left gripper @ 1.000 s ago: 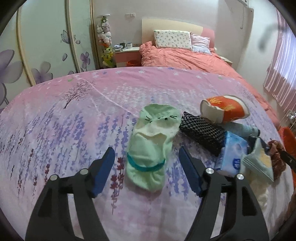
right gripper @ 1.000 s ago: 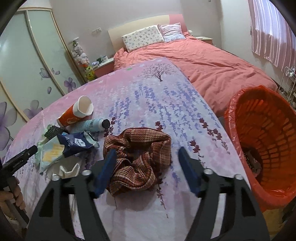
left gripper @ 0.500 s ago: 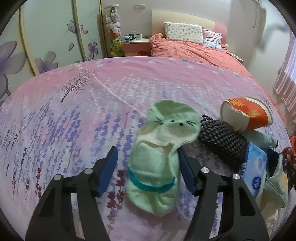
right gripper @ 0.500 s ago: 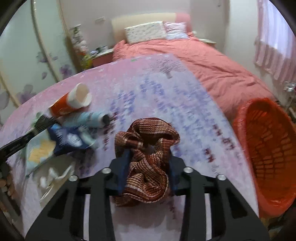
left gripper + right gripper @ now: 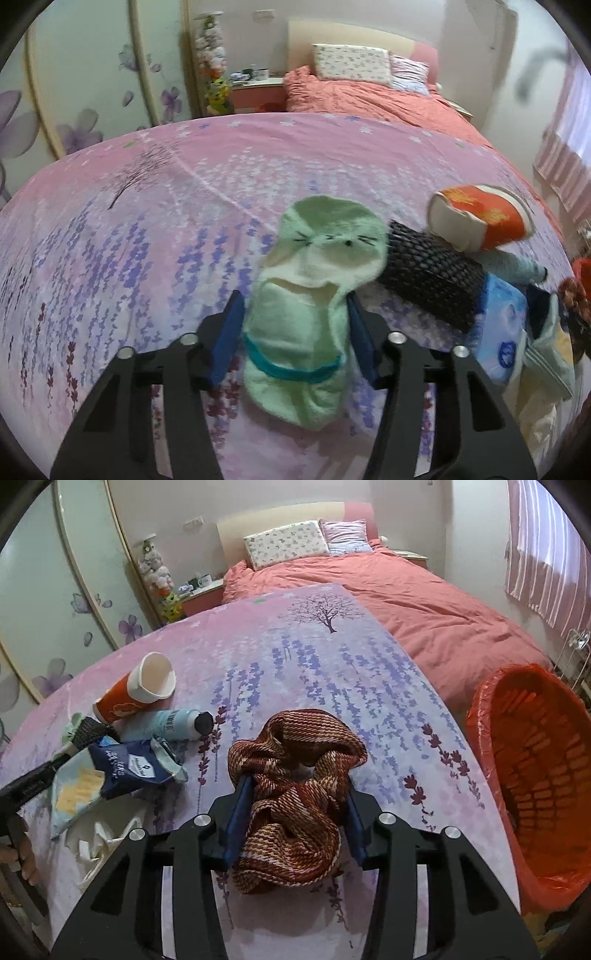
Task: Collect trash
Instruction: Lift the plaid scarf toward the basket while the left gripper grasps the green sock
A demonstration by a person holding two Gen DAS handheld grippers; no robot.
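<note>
On the lavender-print tabletop, your left gripper has just closed onto the green sock, your right gripper clamps the brown scarf; cup, bottle, wrappers remain (orange bin nearly empty).

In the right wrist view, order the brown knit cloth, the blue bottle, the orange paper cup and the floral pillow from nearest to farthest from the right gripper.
1. brown knit cloth, between the right gripper pads.
2. blue bottle, up and left.
3. orange paper cup, just beyond the bottle, farther left.
4. floral pillow, at the bed's head.
</note>
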